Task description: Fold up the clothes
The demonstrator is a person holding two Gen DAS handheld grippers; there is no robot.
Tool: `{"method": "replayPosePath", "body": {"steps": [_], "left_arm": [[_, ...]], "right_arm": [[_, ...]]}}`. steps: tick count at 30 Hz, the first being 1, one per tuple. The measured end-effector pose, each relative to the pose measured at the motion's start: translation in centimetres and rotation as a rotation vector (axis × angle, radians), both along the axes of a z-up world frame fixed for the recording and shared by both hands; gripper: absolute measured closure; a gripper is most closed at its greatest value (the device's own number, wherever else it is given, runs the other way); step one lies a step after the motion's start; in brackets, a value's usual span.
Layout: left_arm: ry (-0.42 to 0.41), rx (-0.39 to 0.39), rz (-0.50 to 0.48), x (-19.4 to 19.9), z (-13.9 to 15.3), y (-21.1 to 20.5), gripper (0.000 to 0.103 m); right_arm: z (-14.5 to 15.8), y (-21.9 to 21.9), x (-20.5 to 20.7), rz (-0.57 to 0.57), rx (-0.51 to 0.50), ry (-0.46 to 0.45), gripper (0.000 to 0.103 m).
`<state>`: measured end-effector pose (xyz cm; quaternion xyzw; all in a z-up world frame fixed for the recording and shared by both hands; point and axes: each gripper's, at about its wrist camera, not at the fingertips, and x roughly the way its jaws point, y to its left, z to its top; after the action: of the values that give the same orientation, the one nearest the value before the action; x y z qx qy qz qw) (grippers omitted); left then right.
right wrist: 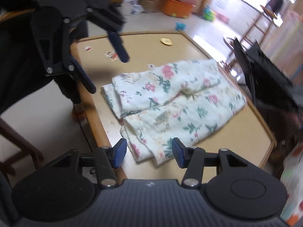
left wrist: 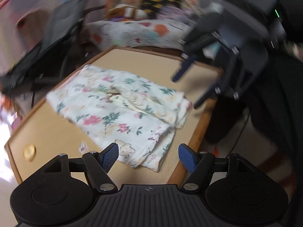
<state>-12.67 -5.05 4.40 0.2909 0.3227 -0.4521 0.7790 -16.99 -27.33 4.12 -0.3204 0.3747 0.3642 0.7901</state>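
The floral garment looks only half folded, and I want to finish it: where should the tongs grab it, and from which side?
Probably the layered end of the floral garment nearest the grippers, where its edges stack beside the table edge. Come from above on the near side: it lies flat, so only edges give a pinch. Both left tongs and right tongs are open and hold nothing.

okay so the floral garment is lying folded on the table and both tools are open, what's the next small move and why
Probably bring the left tool down onto the near corner of the floral garment and pinch it for another fold. Both it and the right tool are open with nothing between the pads, and the garment lies loose on the table, its layered edges uneven at that end.
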Motion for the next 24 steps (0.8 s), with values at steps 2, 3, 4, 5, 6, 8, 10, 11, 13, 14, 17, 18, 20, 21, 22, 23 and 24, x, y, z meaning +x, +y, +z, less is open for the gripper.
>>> {"method": "replayPosePath", "body": {"steps": [2,3,4,5,6,8,10,11,13,14,17,18,20,21,22,23,24], "left_arm": [[-0.014,0.043,-0.044,0.0,-0.2,-0.4,0.035],[-0.014,0.053,-0.059,0.0,-0.3,-0.5,0.035],[-0.014,0.064,-0.074,0.1,-0.4,-0.5,0.035],[-0.014,0.07,-0.08,0.2,-0.4,-0.5,0.035],[-0.014,0.075,-0.085,0.4,-0.5,-0.5,0.035],[-0.014,0.092,-0.1,0.6,-0.8,-0.6,0.042],[-0.01,0.113,-0.115,0.7,-1.1,-0.6,0.044],[-0.006,0.122,-0.123,0.8,-1.3,-0.7,0.047],[0.0,0.126,-0.141,1.0,-1.6,-0.8,0.048],[0.001,0.121,-0.147,1.0,-1.7,-0.8,0.049],[-0.001,0.112,-0.158,1.3,-1.8,-0.9,0.049],[-0.002,0.112,-0.166,1.4,-1.8,-1.0,0.049],[0.006,0.112,-0.177,1.7,-1.8,-1.2,0.049],[0.016,0.111,-0.177,1.9,-1.8,-1.3,0.049],[0.027,0.108,-0.175,2.2,-1.8,-1.4,0.049],[0.039,0.103,-0.171,2.5,-1.9,-1.5,0.048],[0.057,0.098,-0.164,2.8,-1.9,-1.6,0.048]], "right_arm": [[-0.3,0.2,0.2,0.035,-0.029,0.005,0.052],[-0.5,0.3,0.3,0.05,-0.042,0.012,0.052],[-0.8,0.3,0.4,0.064,-0.054,0.018,0.052],[-1.0,0.4,0.5,0.078,-0.066,0.02,0.052],[-1.2,0.4,0.5,0.09,-0.078,0.018,0.052],[-1.6,0.5,0.6,0.111,-0.098,0.014,0.052],[-1.8,0.4,0.6,0.127,-0.099,0.021,0.052],[-1.8,0.4,0.6,0.132,-0.097,0.023,0.052],[-1.8,0.3,0.7,0.142,-0.092,0.022,0.052],[-1.8,0.3,0.9,0.144,-0.089,0.025,0.052],[-1.7,0.3,1.4,0.145,-0.077,0.043,0.052],[-1.7,0.2,1.6,0.148,-0.075,0.048,0.053],[-1.7,0.2,2.0,0.147,-0.067,0.064,0.054],[-1.7,0.2,2.3,0.145,-0.062,0.073,0.054],[-1.7,0.3,2.6,0.141,-0.056,0.086,0.054],[-1.7,0.3,2.9,0.137,-0.05,0.099,0.055],[-1.8,0.3,3.3,0.131,-0.043,0.111,0.055]]}}
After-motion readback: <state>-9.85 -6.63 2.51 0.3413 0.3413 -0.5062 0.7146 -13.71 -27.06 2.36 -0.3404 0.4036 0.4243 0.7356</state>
